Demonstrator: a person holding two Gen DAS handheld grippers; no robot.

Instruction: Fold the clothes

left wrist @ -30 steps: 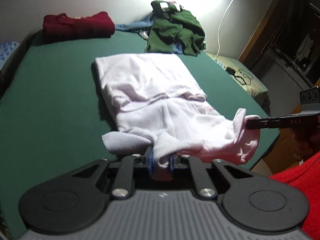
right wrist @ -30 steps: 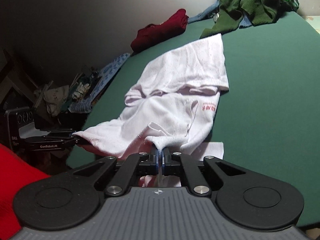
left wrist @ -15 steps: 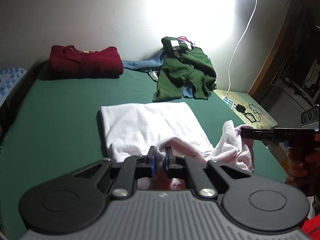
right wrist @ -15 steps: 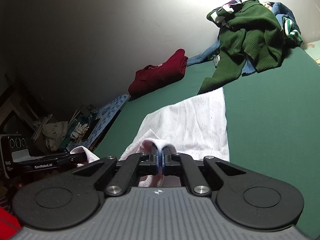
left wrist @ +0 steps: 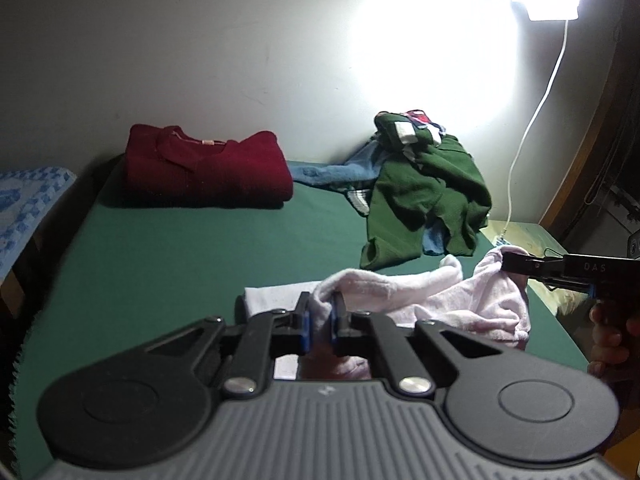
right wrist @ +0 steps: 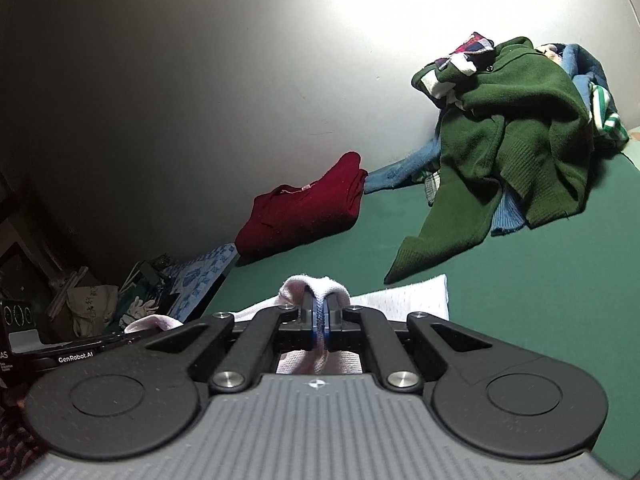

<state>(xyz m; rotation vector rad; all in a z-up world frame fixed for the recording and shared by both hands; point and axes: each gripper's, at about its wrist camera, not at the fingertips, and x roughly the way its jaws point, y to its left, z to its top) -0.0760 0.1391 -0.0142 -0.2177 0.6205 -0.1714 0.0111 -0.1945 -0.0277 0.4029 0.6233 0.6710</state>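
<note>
Bare green table [left wrist: 192,248] lies open to the left of the white cloth [left wrist: 460,296] and beyond it. At the far edge by the wall, a folded red sweater [left wrist: 208,172] blocks the left side and a heap of green and blue clothes [left wrist: 424,188] the right, with a narrow open strip between them.
</note>
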